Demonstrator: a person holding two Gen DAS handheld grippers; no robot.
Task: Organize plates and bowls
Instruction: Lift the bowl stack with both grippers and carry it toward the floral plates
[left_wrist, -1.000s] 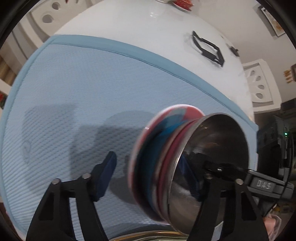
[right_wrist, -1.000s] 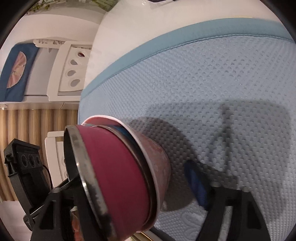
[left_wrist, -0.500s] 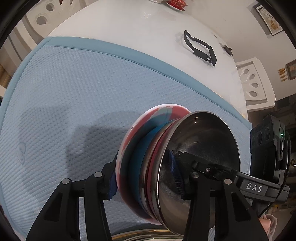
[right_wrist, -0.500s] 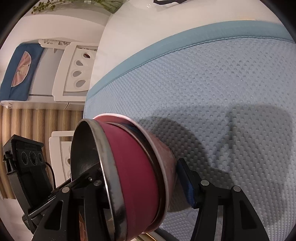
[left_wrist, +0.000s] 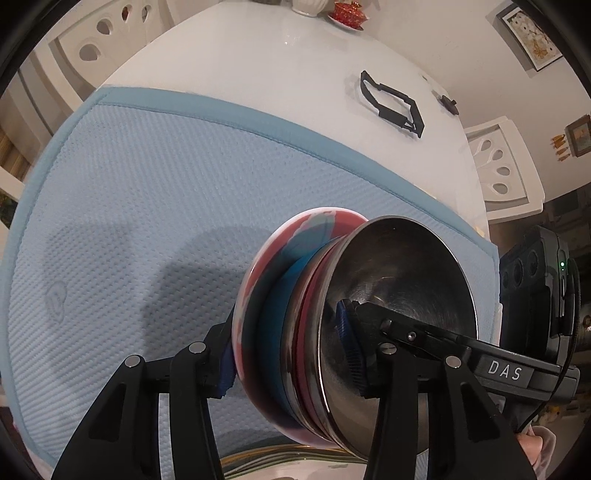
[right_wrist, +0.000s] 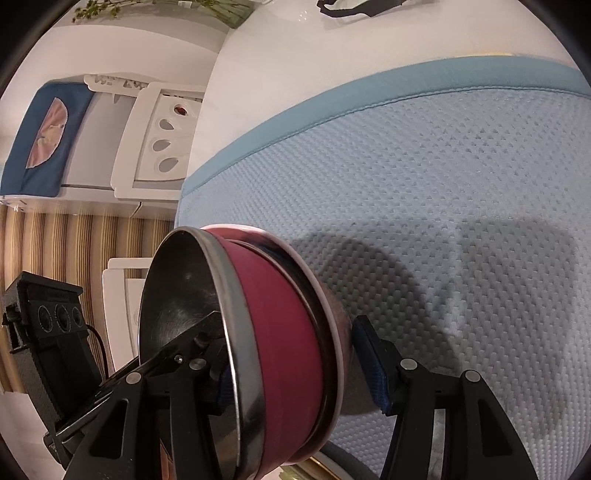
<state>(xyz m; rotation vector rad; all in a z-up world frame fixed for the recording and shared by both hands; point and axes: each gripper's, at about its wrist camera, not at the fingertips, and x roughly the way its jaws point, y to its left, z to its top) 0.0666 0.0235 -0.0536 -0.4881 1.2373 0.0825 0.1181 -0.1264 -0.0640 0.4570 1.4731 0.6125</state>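
Nested stack of bowls held on edge, up off the blue mesh mat, gripped from both sides at once. Outermost open-side bowl is a steel bowl, then a maroon bowl, a blue layer, and a red-white-blue patterned bowl at the base end.

Left gripper is clamped across the stack: left pad on the patterned bowl's base, right finger inside the steel bowl. Right gripper is likewise clamped: left finger inside the steel bowl, right blue pad against the base of the pale outer bowl.

Left wrist view only: patterned colours and the blue layer, the steel interior face-on, the other gripper's "DAS" label, a black frame part on the white table, a gold-rimmed plate edge at the bottom. Right wrist view only: the maroon wall side-on, a white chair, a striped surface beyond the table edge.

Versus a second ago: both sets of jaws were wider with the outer pads clear of the stack; they have just been closing and now sit on it. The stack reads sharp now, blurred then.

Both grippers point steeply down toward the mat, facing each other across the stack.
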